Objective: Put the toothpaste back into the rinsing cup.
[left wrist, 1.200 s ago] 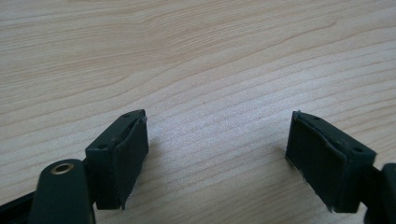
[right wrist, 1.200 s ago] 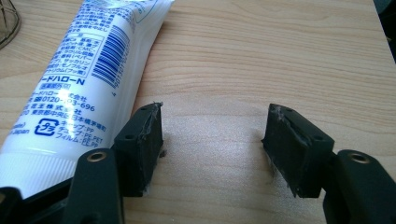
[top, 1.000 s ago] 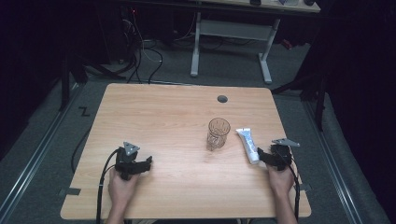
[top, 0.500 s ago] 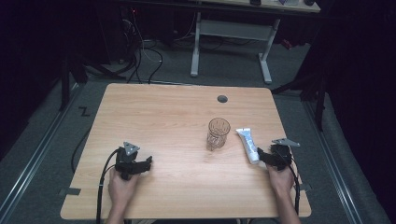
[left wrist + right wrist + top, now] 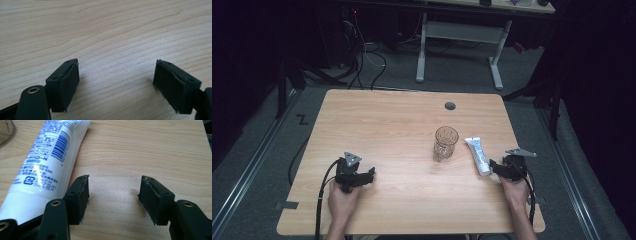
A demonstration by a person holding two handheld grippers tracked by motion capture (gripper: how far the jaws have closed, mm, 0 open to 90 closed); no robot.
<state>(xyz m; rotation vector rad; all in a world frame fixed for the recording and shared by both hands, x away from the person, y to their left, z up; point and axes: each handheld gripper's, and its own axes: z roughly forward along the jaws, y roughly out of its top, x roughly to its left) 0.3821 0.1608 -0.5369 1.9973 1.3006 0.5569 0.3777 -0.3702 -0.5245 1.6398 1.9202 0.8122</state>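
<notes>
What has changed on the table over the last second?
Nothing visibly changed. Both grippers, left gripper and right gripper, rest open on the table as before; the glass and the tube lie where they were.

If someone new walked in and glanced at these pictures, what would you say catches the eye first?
Probably the clear drinking glass standing upright right of centre on the wooden table, with a white tube lying flat just to its right. Next come the two grippers near the front edge: the right gripper sits open beside the tube's cap end, which lies outside its jaws, while the left gripper rests open over bare wood.
</notes>
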